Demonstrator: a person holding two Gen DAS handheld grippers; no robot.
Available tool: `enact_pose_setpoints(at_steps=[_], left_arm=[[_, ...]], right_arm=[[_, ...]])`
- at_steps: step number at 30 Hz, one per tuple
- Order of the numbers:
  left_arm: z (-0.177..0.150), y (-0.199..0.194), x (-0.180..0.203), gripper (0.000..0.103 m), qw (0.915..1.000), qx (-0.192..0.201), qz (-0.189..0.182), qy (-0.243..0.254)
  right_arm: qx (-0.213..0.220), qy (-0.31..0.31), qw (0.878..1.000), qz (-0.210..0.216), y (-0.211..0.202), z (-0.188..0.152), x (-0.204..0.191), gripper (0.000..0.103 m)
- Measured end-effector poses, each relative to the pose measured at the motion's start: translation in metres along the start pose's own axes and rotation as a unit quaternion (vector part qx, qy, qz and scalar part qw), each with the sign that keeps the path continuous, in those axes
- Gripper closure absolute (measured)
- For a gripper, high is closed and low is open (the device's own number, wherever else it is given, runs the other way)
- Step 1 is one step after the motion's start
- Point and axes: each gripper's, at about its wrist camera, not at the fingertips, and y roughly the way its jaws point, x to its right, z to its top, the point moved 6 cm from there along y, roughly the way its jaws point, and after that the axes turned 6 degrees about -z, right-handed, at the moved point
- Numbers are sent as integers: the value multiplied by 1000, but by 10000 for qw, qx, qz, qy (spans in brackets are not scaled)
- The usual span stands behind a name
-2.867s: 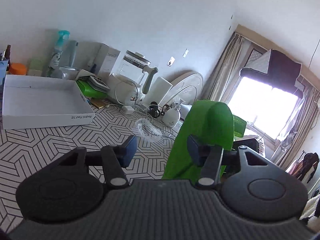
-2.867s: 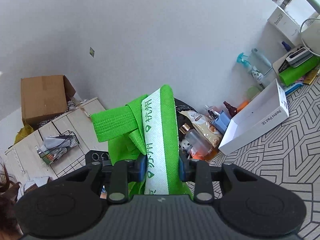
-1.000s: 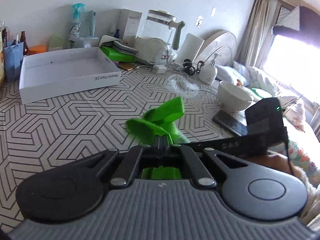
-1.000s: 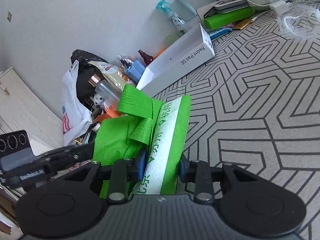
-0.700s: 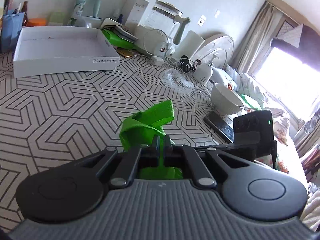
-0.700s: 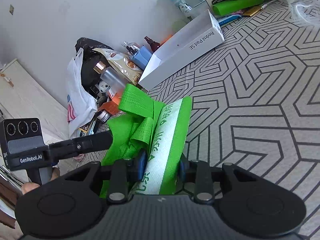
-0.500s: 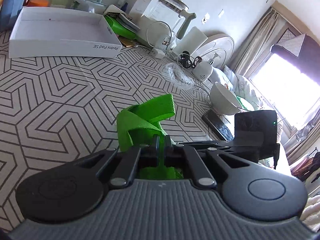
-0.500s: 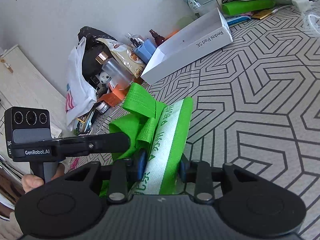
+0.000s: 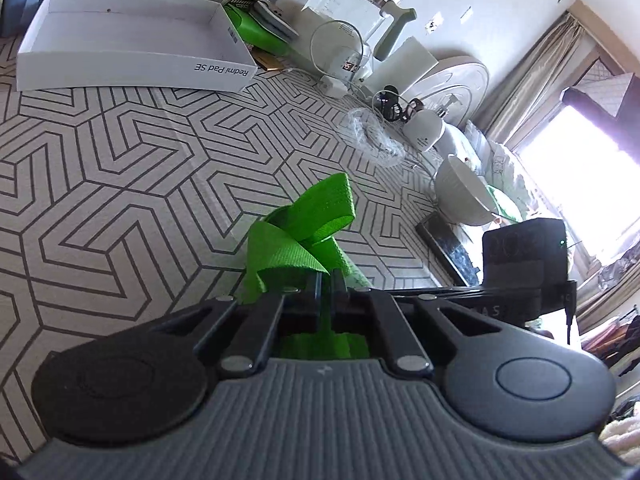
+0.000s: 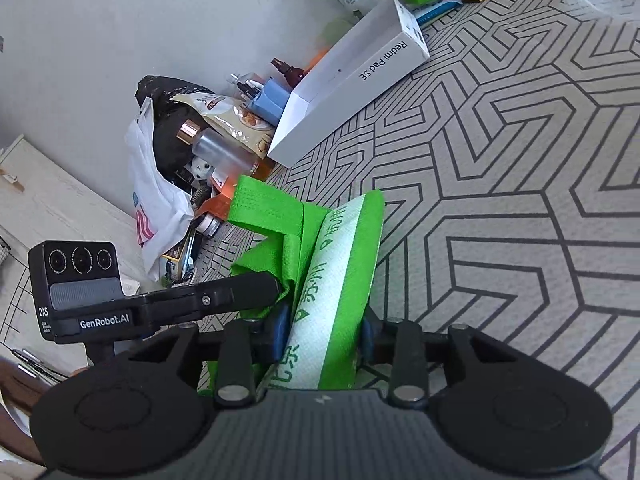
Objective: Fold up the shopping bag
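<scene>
A green shopping bag (image 10: 336, 280), rolled into a thick bundle, is held above a patterned table (image 10: 520, 200) at lower centre. The left gripper (image 9: 326, 280) is clenched on one green handle strap (image 9: 316, 216). The right gripper (image 10: 324, 328) has the bundle between its jaws, which are opening. One white box (image 9: 120, 56), seen empty, lies at upper left; one white bowl (image 9: 460, 196) sits at right.

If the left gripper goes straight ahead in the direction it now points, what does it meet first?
The left gripper, shut on the green bag, would probably meet the patterned table just beyond the bag's handles; depth is uncertain.
</scene>
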Motion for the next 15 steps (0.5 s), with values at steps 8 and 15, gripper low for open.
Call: enact_pose_setpoints(at_steps=[8,15], left_arm=[[1,3,-5,99,9989,-17,-325,-336],[-5,1,-33,98,9852,54,-1054,-1352]], right_arm=[[-47,185,9997,183,-7,0,8,65],[-13,395,9967,708,-14,2,16,62]])
